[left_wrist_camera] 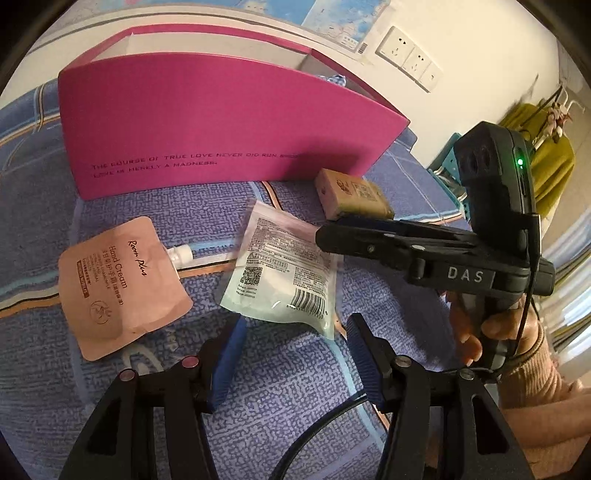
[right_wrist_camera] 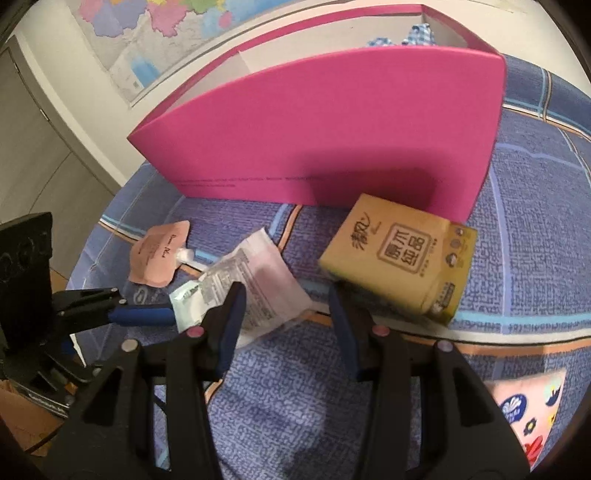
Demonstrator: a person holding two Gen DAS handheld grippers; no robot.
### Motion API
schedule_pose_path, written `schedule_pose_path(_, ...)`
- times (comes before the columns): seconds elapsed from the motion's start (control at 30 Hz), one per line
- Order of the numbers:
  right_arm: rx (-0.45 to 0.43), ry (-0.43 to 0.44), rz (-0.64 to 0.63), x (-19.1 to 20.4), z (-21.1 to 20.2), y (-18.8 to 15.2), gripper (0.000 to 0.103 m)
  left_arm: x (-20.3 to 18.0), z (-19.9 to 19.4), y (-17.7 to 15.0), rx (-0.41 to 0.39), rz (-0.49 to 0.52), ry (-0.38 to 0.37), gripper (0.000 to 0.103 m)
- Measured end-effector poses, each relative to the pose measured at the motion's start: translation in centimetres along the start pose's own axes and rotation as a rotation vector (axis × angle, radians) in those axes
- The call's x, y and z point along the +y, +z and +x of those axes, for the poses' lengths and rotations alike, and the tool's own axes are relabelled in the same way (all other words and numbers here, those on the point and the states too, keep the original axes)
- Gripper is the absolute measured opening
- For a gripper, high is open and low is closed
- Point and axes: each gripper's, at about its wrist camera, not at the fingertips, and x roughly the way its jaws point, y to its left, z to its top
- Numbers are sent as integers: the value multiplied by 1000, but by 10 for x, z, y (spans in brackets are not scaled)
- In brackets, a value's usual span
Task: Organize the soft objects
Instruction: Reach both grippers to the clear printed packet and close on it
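Blue patterned cloth (left_wrist_camera: 288, 398) covers the surface. One pink box (left_wrist_camera: 221, 125) stands open-topped across the upper middle of both views, with checked fabric (right_wrist_camera: 417, 35) inside. Three soft packs lie in front of it: one tan tissue pack (right_wrist_camera: 399, 254) at right, one clear sachet (left_wrist_camera: 284, 269) in the centre, one hand-cream pouch (left_wrist_camera: 118, 288) at left. Both the left gripper (left_wrist_camera: 295, 354) and right gripper (right_wrist_camera: 286, 325) gape, empty, near the sachet.

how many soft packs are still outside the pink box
3: hand cream pouch leftmost, clear sachet in the middle, tissue pack nearest the pink box. More may be hidden inside it.
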Motion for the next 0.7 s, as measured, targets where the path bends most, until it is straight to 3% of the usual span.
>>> schedule_pose_path(0.3, 41, 202, 31, 3, 3, -9, 49, 14, -4, 8, 3, -39, 5, 47)
schedule_pose_path(0.6, 25, 201, 52, 7, 12, -2, 49, 30, -7, 14, 10, -98, -12, 47)
schedule_pose_path(0.67, 27, 205, 42, 9, 16, 1, 49, 29, -6, 15, 11, -90, 4, 29)
schedule_pose_path(0.7, 29, 212, 43, 10, 18, 2, 49, 29, -4, 16, 18, -88, 8, 26)
